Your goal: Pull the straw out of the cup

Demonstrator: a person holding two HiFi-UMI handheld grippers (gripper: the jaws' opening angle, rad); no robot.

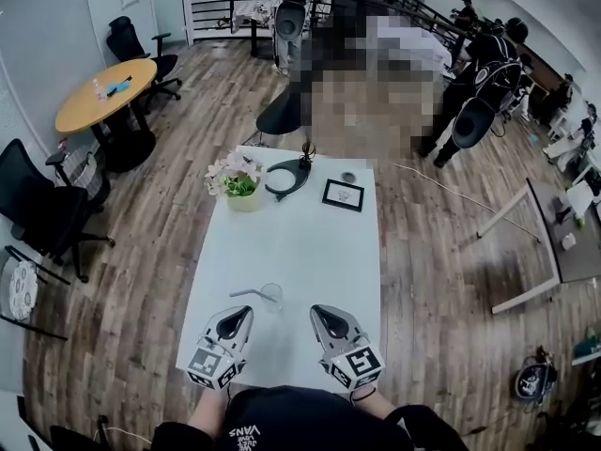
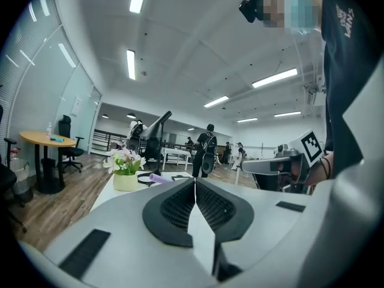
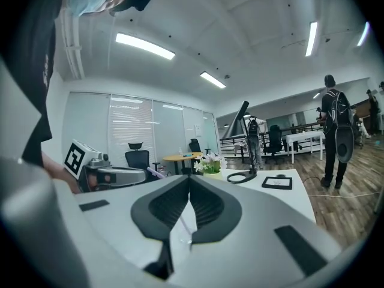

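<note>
1. Head view: white table [image 1: 282,242], clear cup [image 1: 272,295] standing on its near part, pale lilac straw [image 1: 246,294] in the cup, leaning out over the rim toward the left.
2. Same view: left gripper [image 1: 246,311] and right gripper [image 1: 316,310] side by side at the near edge, both pointing away from the person. Cup just ahead of the gap between them, nearer the left one; no contact visible with either.
3. Left gripper view: jaws pressed together, ribbed pads meeting along one seam, nothing clamped between them.
4. Same view: only the lilac end of the straw showing above the jaw housing, cup body hidden behind it (cup plain in the head view alone). Right gripper off to the right with its marker cube [image 2: 312,146].
5. Right gripper view: jaws likewise closed tip to tip, empty. Lilac straw end peeking over the housing at left, just beside the left gripper's body.
6. Far half of the table, head view: flower pot [image 1: 239,186], black ring-shaped stand [image 1: 286,178], black-framed card [image 1: 343,194], small dark disc [image 1: 348,177]. Pot and stand also picked up low and side-on in both gripper views; framed card seen clearly only from the right one.
7. Beyond the table, head view: round wooden table [image 1: 105,92] with black office chairs [image 1: 42,205] around it, wood floor, several people standing at the far end.
</note>
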